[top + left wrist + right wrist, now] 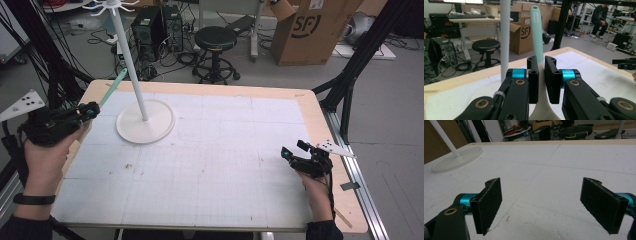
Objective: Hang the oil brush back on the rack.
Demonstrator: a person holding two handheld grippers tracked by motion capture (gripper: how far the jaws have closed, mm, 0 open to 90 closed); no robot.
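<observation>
- Jaws first: my left gripper point(541, 80) has its two black jaws pinched tight on the pale neck of a mint-green spatula point(537, 37), no slack either side.
- My right gripper point(549, 206) sits with its jaws spread wide, nothing between them, low over the white mat point(554, 170) near the table's right edge.
- In the high view the spatula point(113, 86) points up and away from the left gripper point(89, 110), off the table's left edge, just beside the white pole of the hanging stand point(131, 60).
- The stand's round base point(145, 122) rests on the mat, near the left hand point(45, 160).
- Handling, as I judge it: the spatula looks light, with a smooth, maybe rubbery handle that could flex a little and slide in the pads.
- There's a slot near the handle tip; I'd guess that is the hanging point, so I keep my hold low on the neck and leave the tip free.
- The stand's hooks point(111, 6) sit high; a thin pole may wobble if I bump it.
</observation>
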